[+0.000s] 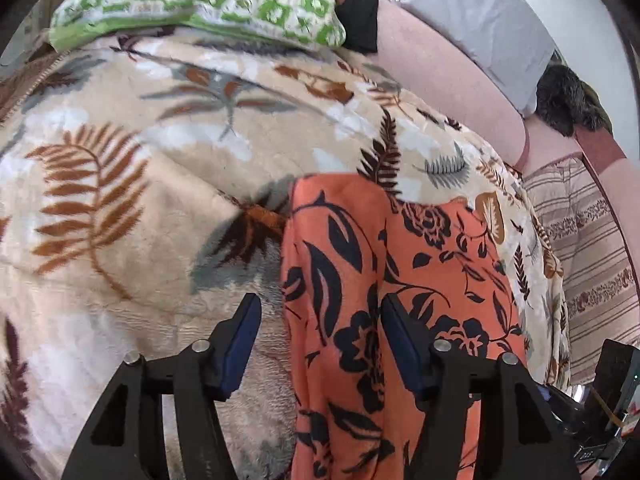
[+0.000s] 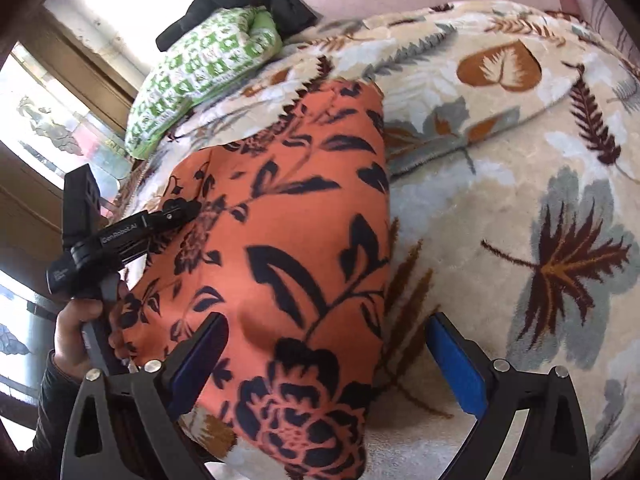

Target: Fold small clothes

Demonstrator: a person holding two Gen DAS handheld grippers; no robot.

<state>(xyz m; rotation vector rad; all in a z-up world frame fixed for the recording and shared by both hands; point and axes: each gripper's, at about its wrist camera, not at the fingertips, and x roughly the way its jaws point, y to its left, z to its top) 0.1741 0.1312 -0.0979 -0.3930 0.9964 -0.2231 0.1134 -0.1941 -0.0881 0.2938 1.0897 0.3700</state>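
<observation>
Two views show one orange floral garment [image 1: 380, 280] lying on the leaf-print blanket [image 1: 120, 160], below the green-patterned pillow [image 1: 200, 0]. From the left wrist, the left gripper [image 1: 320, 320] stands released, jaws apart over the garment's left edge. From the right wrist, the right gripper [image 2: 324, 356] also gapes, straddling the garment's [image 2: 288, 240] near right edge. Cloth looks thin, limp and light; I'd pinch it at a corner or hem.
</observation>
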